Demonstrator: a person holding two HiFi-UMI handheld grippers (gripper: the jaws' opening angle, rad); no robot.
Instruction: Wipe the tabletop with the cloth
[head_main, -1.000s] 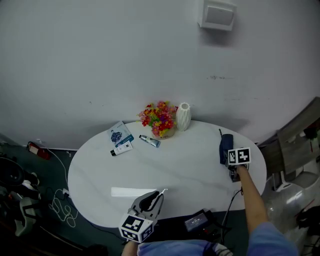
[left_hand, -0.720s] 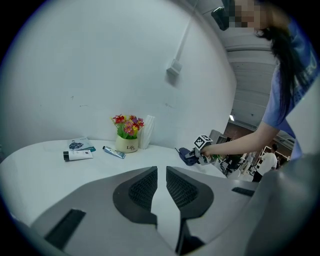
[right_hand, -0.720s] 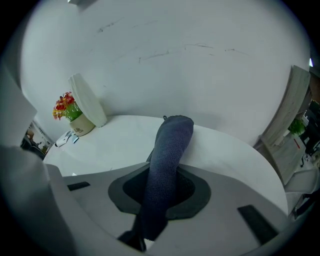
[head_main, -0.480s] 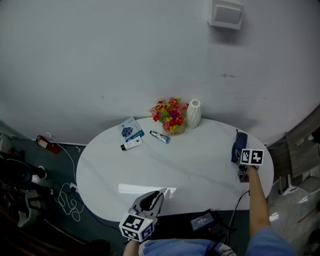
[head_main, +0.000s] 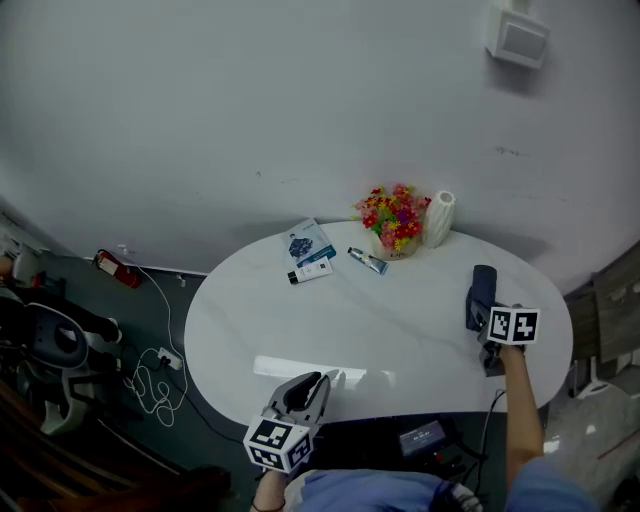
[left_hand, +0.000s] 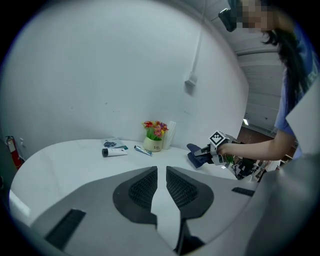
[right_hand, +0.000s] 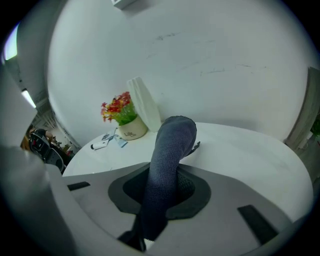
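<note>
we hold the right gripper over the right end of the white table, its jaws closed on the dark blue cloth. in the right gripper view the cloth is pinched between the pads and arches up and forward from the gripper, its far end drooping to the tabletop near the right edge. the left gripper sits at the near edge of the table, well apart from the cloth. in its own view the left gripper has its jaws drawn close with only a thin gap between them, and nothing but bare tabletop shows through that gap. at the far edge we see a pot of flowers with a white vase just beside it. a small tube lies near the pot, and further left a second tube lies against a booklet.
</note>
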